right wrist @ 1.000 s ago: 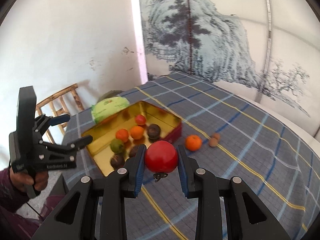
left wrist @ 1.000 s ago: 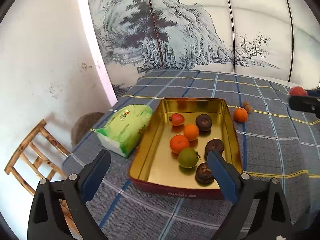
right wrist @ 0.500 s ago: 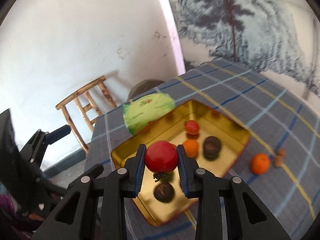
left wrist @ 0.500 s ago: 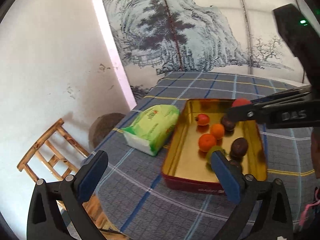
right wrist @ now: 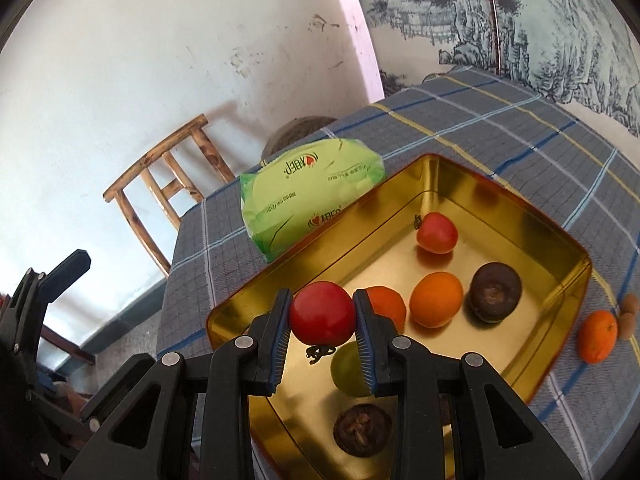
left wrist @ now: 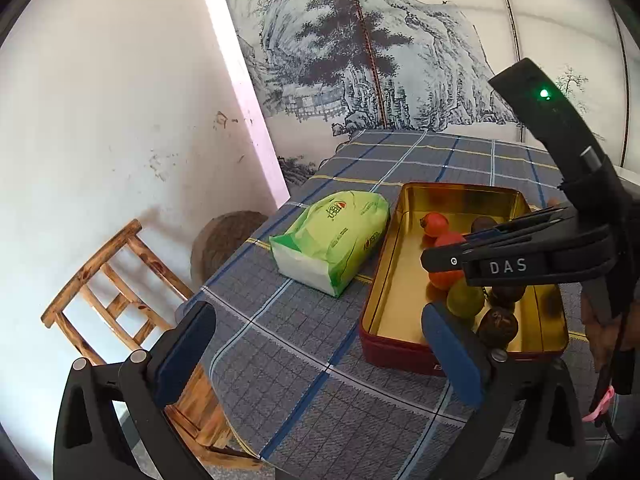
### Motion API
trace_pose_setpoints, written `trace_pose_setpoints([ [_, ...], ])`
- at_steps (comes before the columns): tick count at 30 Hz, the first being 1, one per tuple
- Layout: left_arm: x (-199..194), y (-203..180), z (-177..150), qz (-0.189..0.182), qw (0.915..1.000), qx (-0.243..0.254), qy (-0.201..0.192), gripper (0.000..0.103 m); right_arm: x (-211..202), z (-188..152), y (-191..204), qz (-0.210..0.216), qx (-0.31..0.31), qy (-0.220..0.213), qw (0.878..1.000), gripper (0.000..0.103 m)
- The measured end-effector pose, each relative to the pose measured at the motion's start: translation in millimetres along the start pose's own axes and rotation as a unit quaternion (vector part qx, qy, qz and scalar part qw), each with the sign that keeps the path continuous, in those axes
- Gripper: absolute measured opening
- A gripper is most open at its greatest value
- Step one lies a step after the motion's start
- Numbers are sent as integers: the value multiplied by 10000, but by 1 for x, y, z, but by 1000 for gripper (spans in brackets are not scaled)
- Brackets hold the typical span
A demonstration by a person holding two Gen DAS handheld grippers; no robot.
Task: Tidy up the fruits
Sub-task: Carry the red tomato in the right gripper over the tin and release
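— Left wrist view? — The left gripper [left wrist: 316,354] hangs wide open and empty above the table [left wrist: 304,336], near the gold tin [left wrist: 384,276].

— Right wrist view? — The right gripper [right wrist: 322,326] has its fingers [right wrist: 280,330] clamped on a red tomato [right wrist: 322,312] over the tin [right wrist: 520,216], which holds oranges and dark fruits.

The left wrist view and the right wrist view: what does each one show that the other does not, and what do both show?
Only the left wrist view shows the open left claw, holding nothing above the tablecloth, and the right tool from the side with its green light.

Only the right wrist view shows the right claw shut on the red tomato, and the small orange outside the tin on the tablecloth.

Both show the gold tin with fruit inside, the green tissue pack beside it, and the wooden chair.
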State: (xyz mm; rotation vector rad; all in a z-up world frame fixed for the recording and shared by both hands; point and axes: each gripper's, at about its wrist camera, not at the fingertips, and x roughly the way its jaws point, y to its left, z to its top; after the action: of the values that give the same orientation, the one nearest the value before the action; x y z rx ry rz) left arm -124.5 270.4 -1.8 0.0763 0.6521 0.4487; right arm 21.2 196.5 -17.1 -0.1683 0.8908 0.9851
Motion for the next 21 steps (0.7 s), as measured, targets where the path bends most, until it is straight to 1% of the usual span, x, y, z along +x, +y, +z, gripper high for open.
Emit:
trace_pose_setpoints([
  [10,-1,4,-2,-58,10000,-66,-18,102,15,1,1,-14,86,114,9999,32],
  [21,-1,4,-2,-60,10000,-64,-6,102,20,2,3,-18,114,135,9998,32],
])
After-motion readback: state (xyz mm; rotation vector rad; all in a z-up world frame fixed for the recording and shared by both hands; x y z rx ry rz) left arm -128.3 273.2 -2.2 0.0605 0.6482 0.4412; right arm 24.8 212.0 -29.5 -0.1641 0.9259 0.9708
